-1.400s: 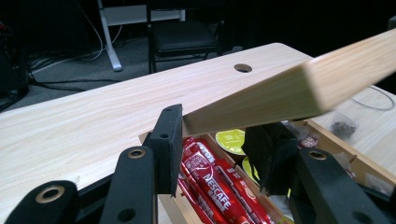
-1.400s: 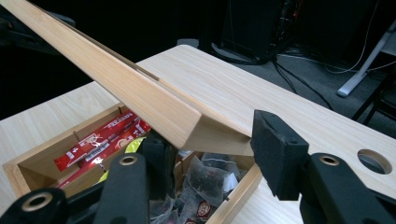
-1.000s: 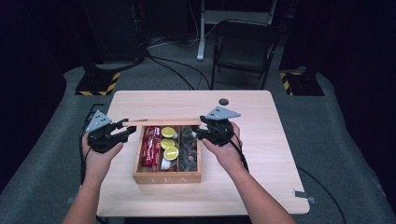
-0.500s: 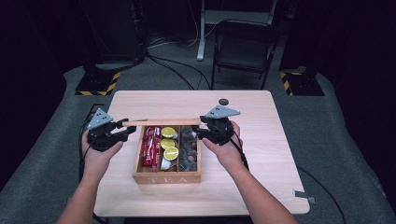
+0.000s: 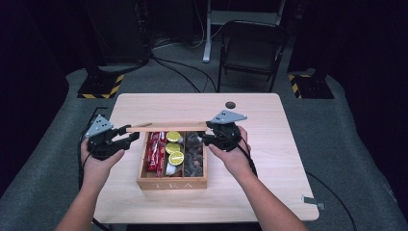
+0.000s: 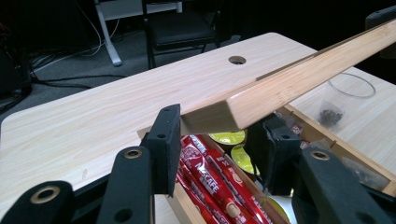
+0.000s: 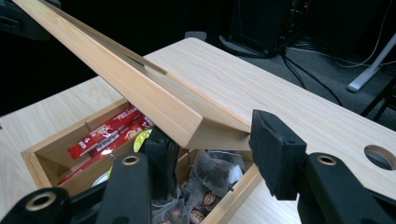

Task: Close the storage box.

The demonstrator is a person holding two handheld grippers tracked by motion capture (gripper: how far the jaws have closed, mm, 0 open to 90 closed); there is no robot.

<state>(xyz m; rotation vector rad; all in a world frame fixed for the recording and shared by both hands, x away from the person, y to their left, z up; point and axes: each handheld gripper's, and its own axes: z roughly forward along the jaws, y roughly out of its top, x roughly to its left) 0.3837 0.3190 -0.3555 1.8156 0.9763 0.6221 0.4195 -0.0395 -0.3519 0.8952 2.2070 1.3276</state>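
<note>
Looking down from the high view, we see a pale wooden table on grey carpet, with a folding chair standing beyond its far edge. Near the front middle of the table sits an open wooden tea box, split into three lengthwise compartments: red sachets fill the left one, yellow-topped pods the middle one, and clear tea bags the right one.

The box's lid is raised over the far side of the box, seen edge-on as a thin wooden strip running between our two hands. In the left gripper view its near corner lies between the black jaws, which stand wide on either side of it; we cannot tell whether either pad touches the wood. In the right gripper view the other corner likewise lies between jaws standing well apart.

The left gripper is held just beside the box's left wall, and the right gripper over the box's far right corner.

A small round hole is cut in the tabletop beyond the right hand.
</note>
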